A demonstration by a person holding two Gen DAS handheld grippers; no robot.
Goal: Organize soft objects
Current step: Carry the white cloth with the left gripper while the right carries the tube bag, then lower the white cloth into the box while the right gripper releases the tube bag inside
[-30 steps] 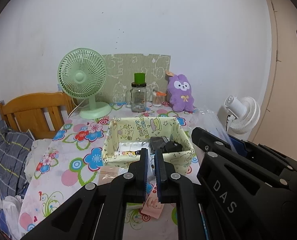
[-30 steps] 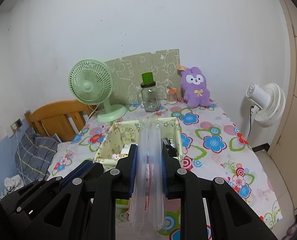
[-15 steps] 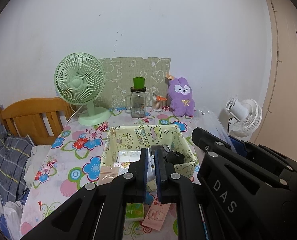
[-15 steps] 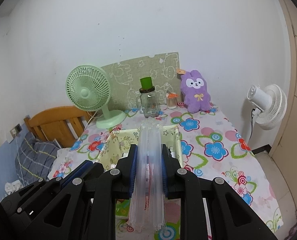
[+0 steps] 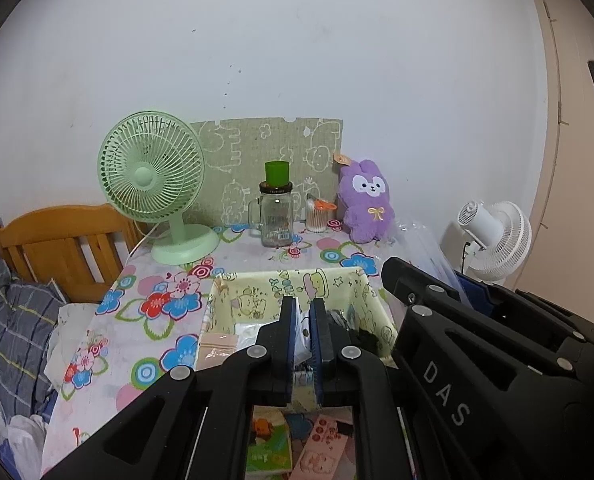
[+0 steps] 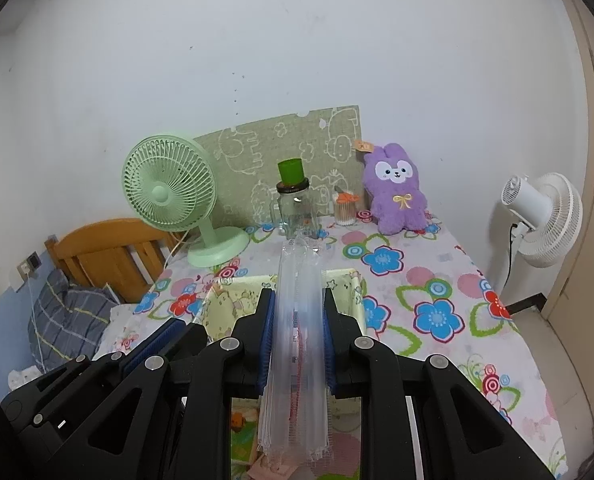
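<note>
the right gripper (image 6: 299,344) is clamped on a folded clear plastic bag (image 6: 297,320), carried above the yellow cartoon-print fabric basket (image 5: 371,300) on the floral tabletop (image 6: 437,288). the left gripper (image 5: 302,336) is closed and seems empty. next likely calls for lowering the bag into the basket, then releasing.

My tabletop (image 6: 449,280) carries one green fan (image 5: 153,176), one glass jar (image 5: 276,216), one purple plush (image 5: 365,200), one fabric basket (image 5: 233,300); beyond its right edge, one white fan (image 6: 545,216).

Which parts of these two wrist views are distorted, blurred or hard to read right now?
Left wrist: fisheye bends the door frame; dark corners; basket sharp. Right wrist: clear plastic pack between the pads looks hazy, veiling what lies behind; white fan bright, not blown out.
</note>
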